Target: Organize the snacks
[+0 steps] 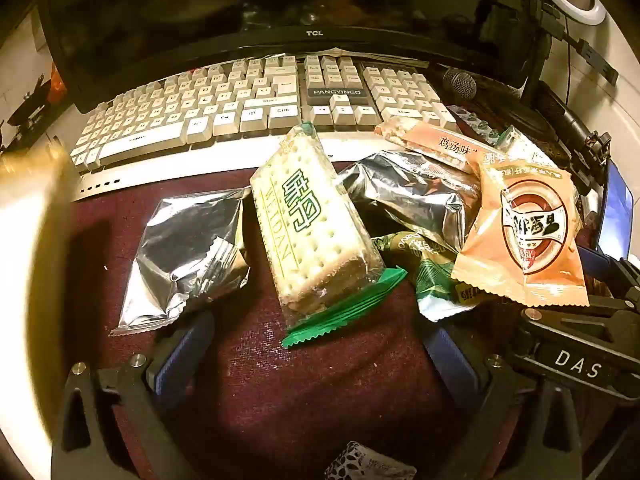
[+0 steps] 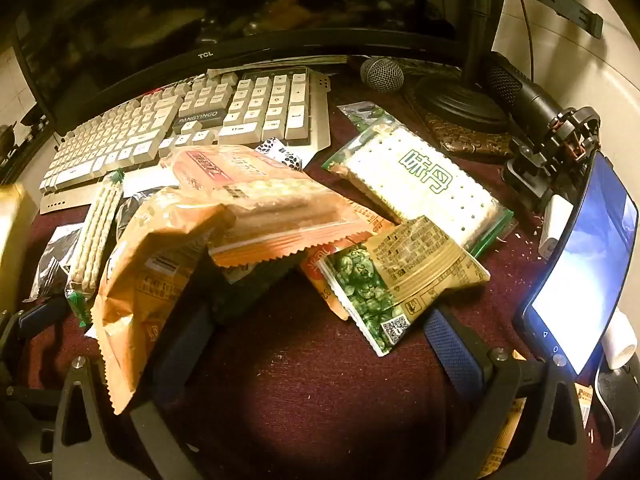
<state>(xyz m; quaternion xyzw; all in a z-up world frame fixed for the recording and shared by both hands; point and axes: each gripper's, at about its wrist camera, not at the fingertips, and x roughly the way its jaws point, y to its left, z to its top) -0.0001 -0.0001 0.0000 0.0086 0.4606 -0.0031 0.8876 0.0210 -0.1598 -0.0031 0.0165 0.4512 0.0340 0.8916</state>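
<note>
Snack packets (image 1: pixel 316 220) heaped mid-bench, twelve o'clock of both grippers. Left gripper (image 1: pixel 316 344) and right gripper (image 2: pixel 316 344) fingers released, empty. Sorting unstarted; next probably needs closing on one packet.

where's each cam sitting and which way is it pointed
Left wrist: on the left gripper, angled down at the snack pile; its open blue-padded fingers frame a green-ended cracker pack.
Right wrist: on the right gripper, angled down; open fingers frame a green pea packet.
Shared: keyboard, monitor, maroon cloth.
</note>
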